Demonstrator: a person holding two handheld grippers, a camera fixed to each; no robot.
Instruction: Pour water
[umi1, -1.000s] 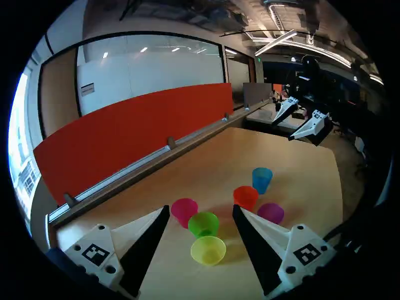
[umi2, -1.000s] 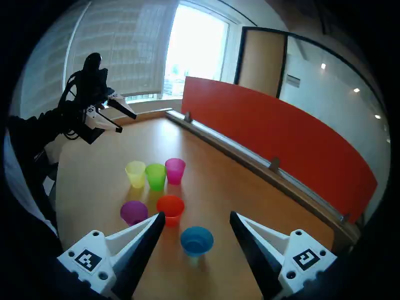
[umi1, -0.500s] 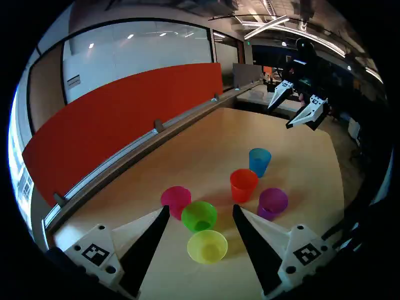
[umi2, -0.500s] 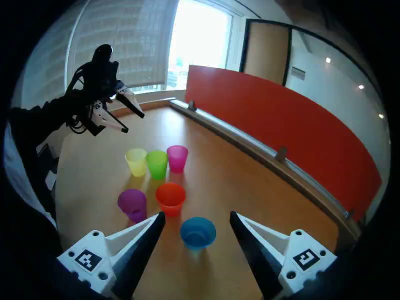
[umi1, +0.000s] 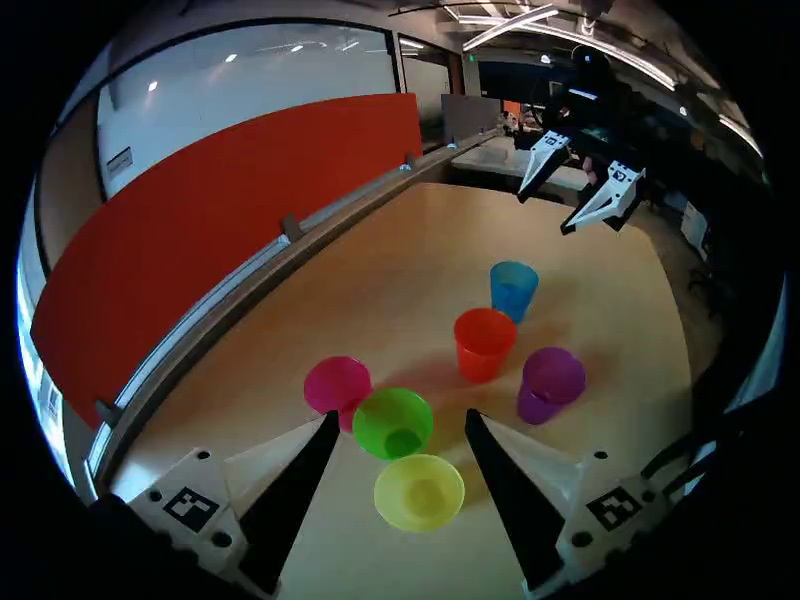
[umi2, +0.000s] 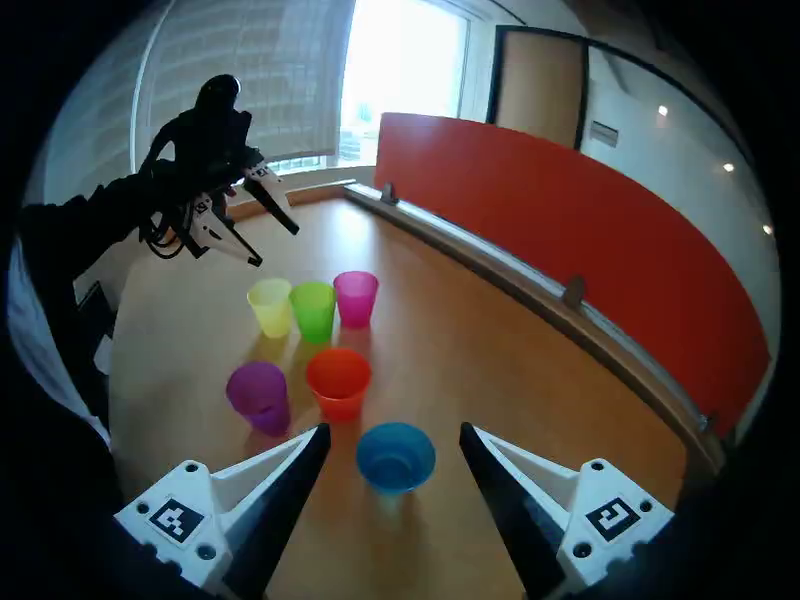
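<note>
Several plastic cups stand on the wooden table (umi1: 420, 250). In the left gripper view my left gripper (umi1: 400, 425) is open, with the yellow cup (umi1: 419, 492) and the green cup (umi1: 393, 422) between its fingers; the pink cup (umi1: 337, 386), orange cup (umi1: 484, 342), purple cup (umi1: 547, 383) and blue cup (umi1: 513, 289) stand beyond. In the right gripper view my right gripper (umi2: 393, 432) is open around the blue cup (umi2: 396, 457), not touching it. The orange cup (umi2: 339, 380) and purple cup (umi2: 259, 394) stand just ahead. Each gripper hovers above the table.
A red partition (umi1: 200, 220) with a metal rail runs along one table edge. The far-off right gripper (umi1: 580, 185) hangs above the table end in the left gripper view. The far-off left gripper (umi2: 235, 210), held by a dark-sleeved person, shows in the right gripper view.
Both grippers have moved toward the cups and tilted down a little. The cups sit closer and larger in both views; none has been touched.
</note>
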